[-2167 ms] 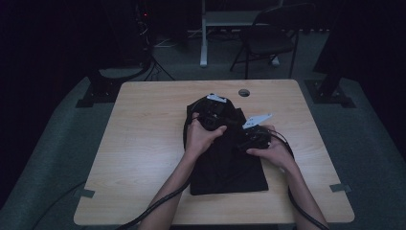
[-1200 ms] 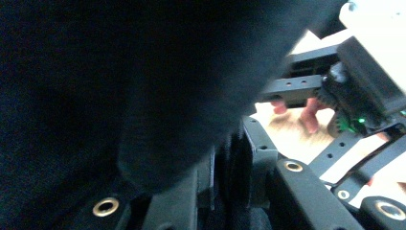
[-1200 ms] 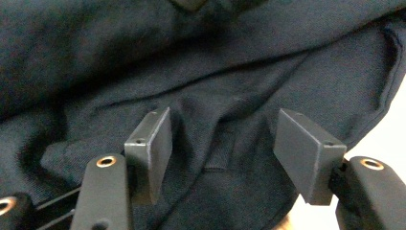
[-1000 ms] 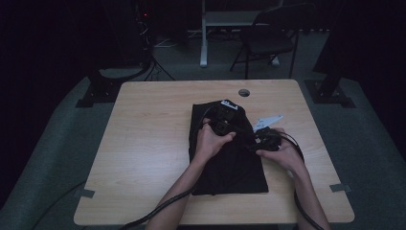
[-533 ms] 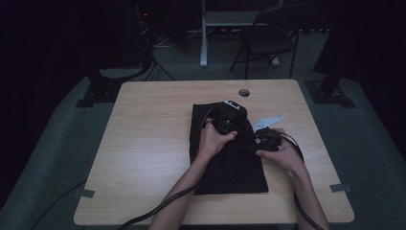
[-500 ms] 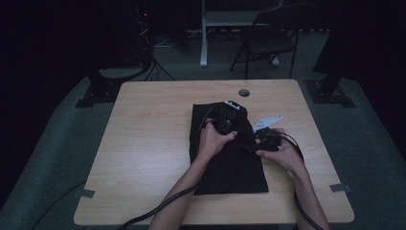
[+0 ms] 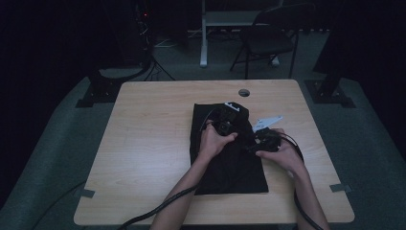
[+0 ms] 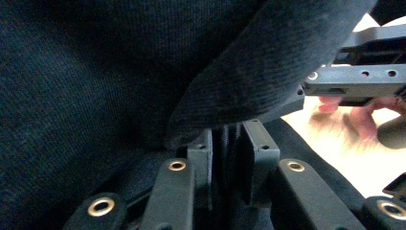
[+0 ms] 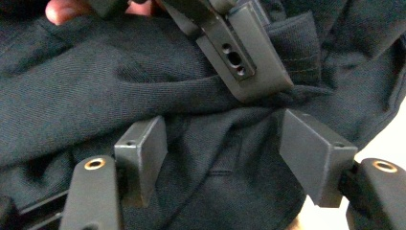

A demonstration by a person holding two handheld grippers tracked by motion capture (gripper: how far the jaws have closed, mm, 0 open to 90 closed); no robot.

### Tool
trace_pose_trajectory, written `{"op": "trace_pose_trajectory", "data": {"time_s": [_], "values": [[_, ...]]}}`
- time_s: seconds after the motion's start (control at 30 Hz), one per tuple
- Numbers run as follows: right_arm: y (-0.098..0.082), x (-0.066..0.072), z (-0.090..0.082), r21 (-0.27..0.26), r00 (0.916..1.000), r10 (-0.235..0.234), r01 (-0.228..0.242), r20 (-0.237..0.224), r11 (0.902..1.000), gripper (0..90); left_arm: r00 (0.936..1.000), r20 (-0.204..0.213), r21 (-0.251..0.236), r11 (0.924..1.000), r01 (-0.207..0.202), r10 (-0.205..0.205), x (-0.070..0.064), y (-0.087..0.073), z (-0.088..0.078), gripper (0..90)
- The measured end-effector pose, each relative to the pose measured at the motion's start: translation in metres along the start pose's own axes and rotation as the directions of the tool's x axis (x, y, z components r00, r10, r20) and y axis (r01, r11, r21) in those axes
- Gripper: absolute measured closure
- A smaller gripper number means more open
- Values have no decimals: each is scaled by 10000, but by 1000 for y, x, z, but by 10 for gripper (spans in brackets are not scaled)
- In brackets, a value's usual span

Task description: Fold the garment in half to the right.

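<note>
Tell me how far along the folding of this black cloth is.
Done: the black cloth lies as a narrow rectangle on the table. In hand: the left gripper is shut on its far edge, the right gripper open beside it. Left: that far fold.

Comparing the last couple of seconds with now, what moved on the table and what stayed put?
The left gripper, shut on the black garment, moved right toward the table's far side, carrying the fold over. The right gripper, jaws open over the cloth, shifted slightly right and nearer the person. The garment's lower half stayed flat.
</note>
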State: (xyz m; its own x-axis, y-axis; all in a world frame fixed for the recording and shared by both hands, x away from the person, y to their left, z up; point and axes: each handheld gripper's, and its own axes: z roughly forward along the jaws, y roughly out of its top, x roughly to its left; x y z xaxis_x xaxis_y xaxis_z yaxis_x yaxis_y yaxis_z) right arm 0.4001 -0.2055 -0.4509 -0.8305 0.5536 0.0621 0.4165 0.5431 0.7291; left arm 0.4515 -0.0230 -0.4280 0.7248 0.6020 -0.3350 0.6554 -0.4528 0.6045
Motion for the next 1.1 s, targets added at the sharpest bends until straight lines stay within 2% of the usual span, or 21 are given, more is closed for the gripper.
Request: {"op": "trace_pose_trajectory", "data": {"time_s": [0.07, 0.2, 0.3, 0.43, 0.53, 0.6, 0.63, 0.7, 0.93, 1.1], "values": [[0, 0, 0, -2, 10000, -1, 1, -37, 10000, 299, 9994, 311, 18, 9999, 132, -132, 3, 0, -1, 734], [-2, -2, -2, 2, 9998, 88, -88, -170, 10000, 268, 9981, 593, -44, 9999, 153, -150, 3, -1, -1, 663], [-3, -2, -4, 51, 9995, 125, -123, -276, 9999, 248, 9966, 826, -80, 10000, -32, 39, 2, -2, -1, 585], [-5, -4, -8, 147, 9993, 150, -145, -356, 9998, 246, 9933, 1153, -227, 9997, -65, 91, 2, -4, -2, 488], [-7, -7, -11, 126, 9989, 306, -302, -349, 9995, 230, 9886, 1507, -324, 9994, 101, -51, 1, -5, -1, 387], [-8, -9, -12, 97, 9979, 561, -558, -314, 9984, 223, 9871, 1598, -382, 9992, 102, -39, 0, -5, -1, 346], [-9, -10, -13, 66, 9984, 489, -487, -292, 9988, 223, 9871, 1602, -410, 9991, 126, -59, -1, -5, -1, 317], [-10, -11, -15, 10, 9981, 582, -582, -218, 9983, 223, 9882, 1530, -440, 9990, 67, 2, -2, -6, -1, 316], [-14, -17, -22, -94, 9967, 815, -815, 44, 9966, 220, 9858, 1674, -606, 9980, 201, -97, -2, -8, -8, 302], [-16, -20, -23, -89, 9957, 901, -900, 198, 9959, 219, 9873, 1554, -817, 9965, -190, 316, -4, -13, -22, 302]]}}
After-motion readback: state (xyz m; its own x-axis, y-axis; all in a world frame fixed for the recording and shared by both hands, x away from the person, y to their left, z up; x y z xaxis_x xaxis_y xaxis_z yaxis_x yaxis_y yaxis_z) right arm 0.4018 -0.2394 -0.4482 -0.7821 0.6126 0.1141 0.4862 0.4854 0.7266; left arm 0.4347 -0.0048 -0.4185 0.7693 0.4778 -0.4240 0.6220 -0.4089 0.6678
